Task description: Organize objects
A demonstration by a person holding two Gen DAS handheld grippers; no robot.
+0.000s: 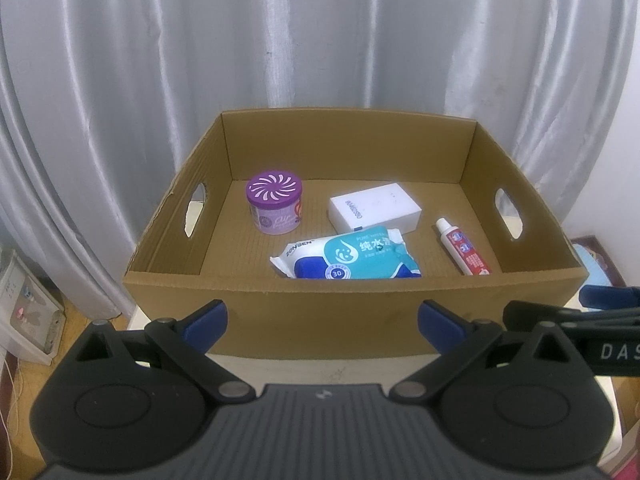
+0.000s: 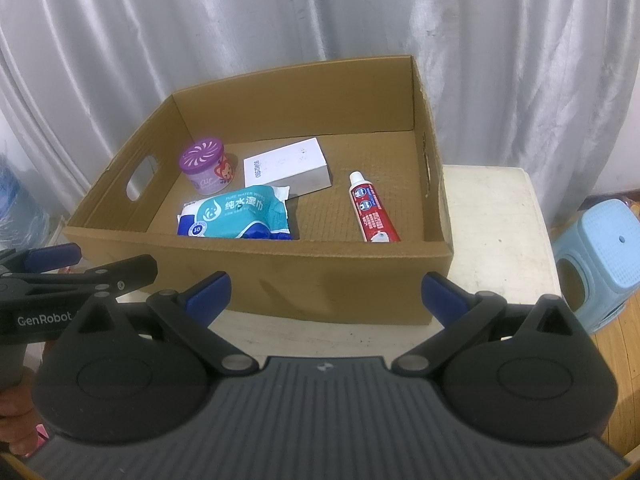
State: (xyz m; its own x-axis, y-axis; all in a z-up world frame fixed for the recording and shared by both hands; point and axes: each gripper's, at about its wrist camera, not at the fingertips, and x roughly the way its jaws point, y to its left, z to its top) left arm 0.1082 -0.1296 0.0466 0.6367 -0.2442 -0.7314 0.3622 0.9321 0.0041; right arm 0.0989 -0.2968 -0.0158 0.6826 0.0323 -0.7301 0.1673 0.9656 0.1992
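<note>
Curtained backdrop; both grippers (image 1: 322, 320) (image 2: 326, 292) gape before ZONSEN wipes (image 1: 348, 258) in box (image 1: 352, 300).

We see our right gripper (image 2: 325, 294) spread wide, holding nothing, in front of the cardboard box (image 2: 256, 272) on the white table (image 2: 492, 216). Inside the box, the purple air freshener (image 2: 205, 169) stands at ten o'clock, the white carton (image 2: 288, 167) at twelve, the wet wipes pack (image 2: 236, 216) at seven, the toothpaste tube (image 2: 370, 208) at four. Our left gripper (image 2: 80, 264) enters at nine o'clock; a blue stool (image 2: 600, 256) sits at three.
</note>
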